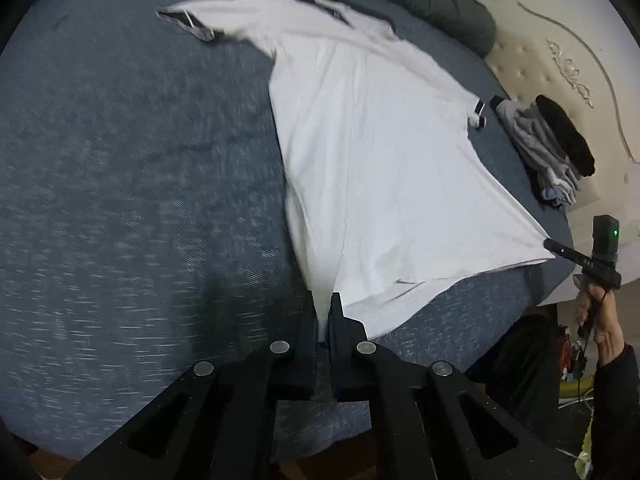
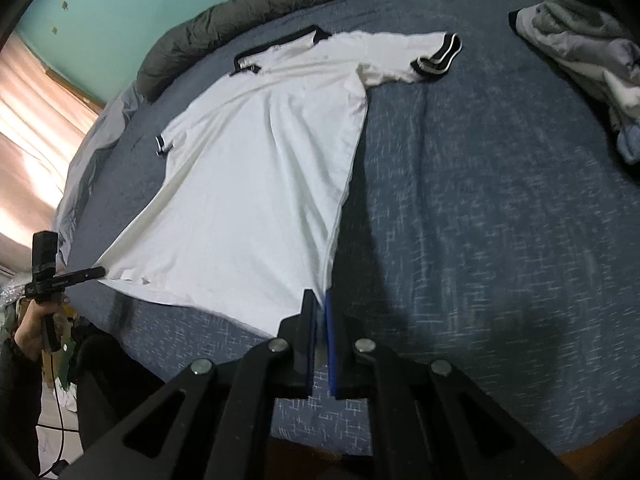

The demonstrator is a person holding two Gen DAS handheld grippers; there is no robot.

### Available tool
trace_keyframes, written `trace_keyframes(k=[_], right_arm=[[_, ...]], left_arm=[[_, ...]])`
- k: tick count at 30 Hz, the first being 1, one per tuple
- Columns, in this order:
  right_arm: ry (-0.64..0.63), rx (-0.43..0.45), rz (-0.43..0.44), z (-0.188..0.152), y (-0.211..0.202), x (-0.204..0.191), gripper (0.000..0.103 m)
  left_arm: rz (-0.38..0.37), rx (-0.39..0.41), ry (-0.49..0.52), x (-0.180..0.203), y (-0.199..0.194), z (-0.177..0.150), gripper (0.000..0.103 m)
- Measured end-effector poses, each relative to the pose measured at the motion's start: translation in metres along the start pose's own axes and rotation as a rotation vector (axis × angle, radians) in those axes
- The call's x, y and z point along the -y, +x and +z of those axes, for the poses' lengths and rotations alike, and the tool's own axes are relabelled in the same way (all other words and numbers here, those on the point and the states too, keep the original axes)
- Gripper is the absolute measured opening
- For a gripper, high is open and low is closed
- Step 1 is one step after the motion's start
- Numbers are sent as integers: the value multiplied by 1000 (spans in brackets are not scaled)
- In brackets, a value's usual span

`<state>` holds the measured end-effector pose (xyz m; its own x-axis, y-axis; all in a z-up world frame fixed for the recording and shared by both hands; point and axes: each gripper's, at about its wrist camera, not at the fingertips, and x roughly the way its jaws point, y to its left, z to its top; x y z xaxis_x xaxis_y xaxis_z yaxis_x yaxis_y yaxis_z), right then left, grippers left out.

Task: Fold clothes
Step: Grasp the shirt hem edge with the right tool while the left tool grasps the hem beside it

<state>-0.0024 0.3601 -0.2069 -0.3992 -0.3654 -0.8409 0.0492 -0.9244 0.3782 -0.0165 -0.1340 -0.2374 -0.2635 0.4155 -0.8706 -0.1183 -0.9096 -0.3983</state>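
White shirt (image 1: pixel 372 152) spreads ahead on the bed (image 1: pixel 140 180), each hem corner pinched between closed fingers (image 1: pixel 342 316).

The shirt (image 2: pixel 256 168) is white, with a black collar (image 2: pixel 276 50) and black sleeve cuffs (image 2: pixel 438 58) that carry white stripes. The bed (image 2: pixel 500 200) cover is blue with small pale flecks. The rolled blanket (image 2: pixel 240 12) is dark grey-green, the wall (image 2: pixel 120 4) turquoise, the curtain (image 2: pixel 36 120) pinkish. The right tongs (image 2: pixel 319 308) are black with blue inner faces.
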Motion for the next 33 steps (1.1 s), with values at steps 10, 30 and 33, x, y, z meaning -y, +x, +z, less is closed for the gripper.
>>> trace_keyframes(k=[10, 30, 33], right_arm=[[-57, -3, -18, -11, -39, -1, 4], [-5, -78, -4, -36, -3, 21, 31], [18, -62, 8, -27, -1, 17, 40]], left_arm=[[-44, 16, 41, 4, -36, -24, 4], [-49, -83, -36, -19, 11, -49, 37], [-53, -80, -58, -23, 16, -44, 39]])
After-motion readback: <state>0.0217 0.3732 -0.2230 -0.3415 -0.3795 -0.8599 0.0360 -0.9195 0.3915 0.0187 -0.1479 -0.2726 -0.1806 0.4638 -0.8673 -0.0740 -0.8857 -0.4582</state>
